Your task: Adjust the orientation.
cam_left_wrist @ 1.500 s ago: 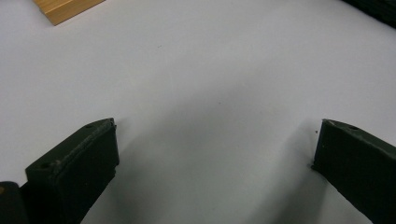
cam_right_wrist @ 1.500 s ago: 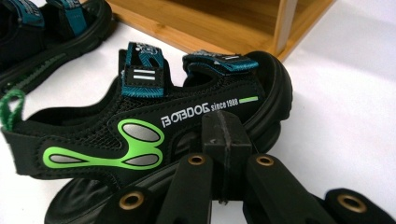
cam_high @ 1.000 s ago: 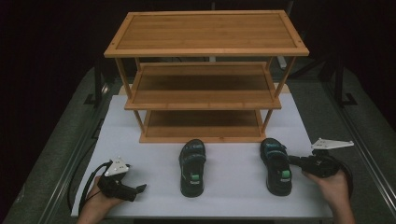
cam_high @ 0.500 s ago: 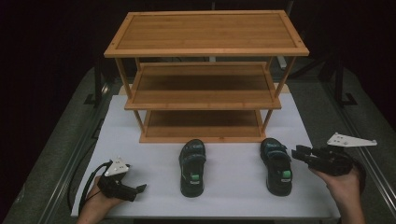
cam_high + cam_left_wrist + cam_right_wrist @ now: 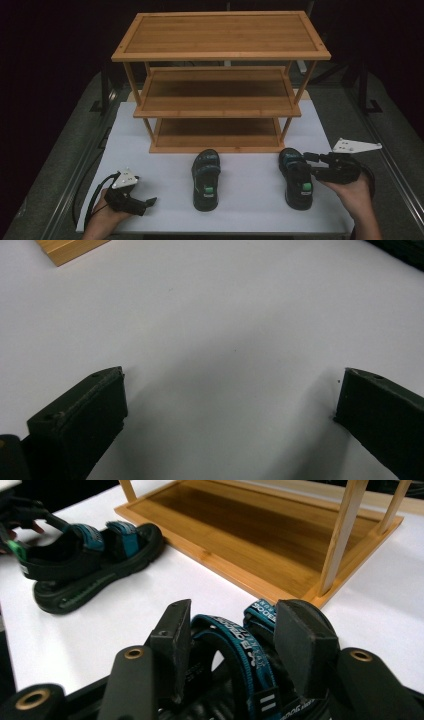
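High view: right sandal (image 5: 298, 177) at five o'clock on the desk (image 5: 250, 200), before the bamboo rack (image 5: 220, 85); right claw (image 5: 232, 647) spread astride its teal straps (image 5: 240, 647), poised to pinch; left claw (image 5: 230, 410) spread, idle at seven o'clock; left sandal (image 5: 205, 178) central, awaiting shelving.

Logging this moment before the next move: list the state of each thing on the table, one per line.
Right tool: open, jaws either side of a strap of the right sandal, not closed on it.
Left tool: open, nothing between its jaws.
Right sandal: flat on the white mat, upright.
Left sandal: flat on the mat, untouched.
Shoe rack: upright, all three shelves bare.
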Tool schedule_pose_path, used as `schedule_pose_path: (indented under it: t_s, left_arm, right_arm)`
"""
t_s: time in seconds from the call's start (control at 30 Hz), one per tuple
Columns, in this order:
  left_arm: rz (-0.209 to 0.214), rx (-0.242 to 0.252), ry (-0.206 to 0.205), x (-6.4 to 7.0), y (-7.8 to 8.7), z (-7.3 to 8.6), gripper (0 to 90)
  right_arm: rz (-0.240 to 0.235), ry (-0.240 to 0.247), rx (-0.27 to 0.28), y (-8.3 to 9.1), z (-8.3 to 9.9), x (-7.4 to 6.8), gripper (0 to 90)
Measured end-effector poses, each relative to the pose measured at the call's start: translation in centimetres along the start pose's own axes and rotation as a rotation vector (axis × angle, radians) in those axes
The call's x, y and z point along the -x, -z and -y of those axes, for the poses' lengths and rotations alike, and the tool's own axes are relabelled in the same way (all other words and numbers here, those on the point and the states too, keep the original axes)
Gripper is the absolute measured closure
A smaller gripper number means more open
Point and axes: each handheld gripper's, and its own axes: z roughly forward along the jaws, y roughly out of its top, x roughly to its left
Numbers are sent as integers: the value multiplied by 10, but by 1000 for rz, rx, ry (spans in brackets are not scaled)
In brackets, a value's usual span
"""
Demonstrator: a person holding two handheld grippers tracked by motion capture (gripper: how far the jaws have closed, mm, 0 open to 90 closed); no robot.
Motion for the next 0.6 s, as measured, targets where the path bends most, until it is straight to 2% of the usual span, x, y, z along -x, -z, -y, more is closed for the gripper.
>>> schedule_pose_path:
  t_s: [0.2, 0.33, 0.37, 0.4, 0.5, 0.6]
  left_arm:
    - [0, 0, -1, 0, 0, 0, 0]
    - [0, 0, 0, 0, 0, 0, 0]
    - [0, 0, 0, 0, 0, 0, 0]
    - [-2, 2, -1, 0, 0, 0, 0]
    - [1, 0, 0, 0, 0, 0, 0]
    - [0, 0, -1, 0, 0, 0, 0]
  right_arm:
    - [-27, -10, -38, -14, 6, 8, 496]
    - [-88, -8, -58, -21, 10, 12, 572]
    - [-88, -8, -58, -21, 10, 12, 572]
    - [-89, -7, -59, -20, 10, 13, 620]
    - [-86, 1, -63, -20, 11, 13, 663]
    - [-84, 3, -63, -18, 11, 12, 666]
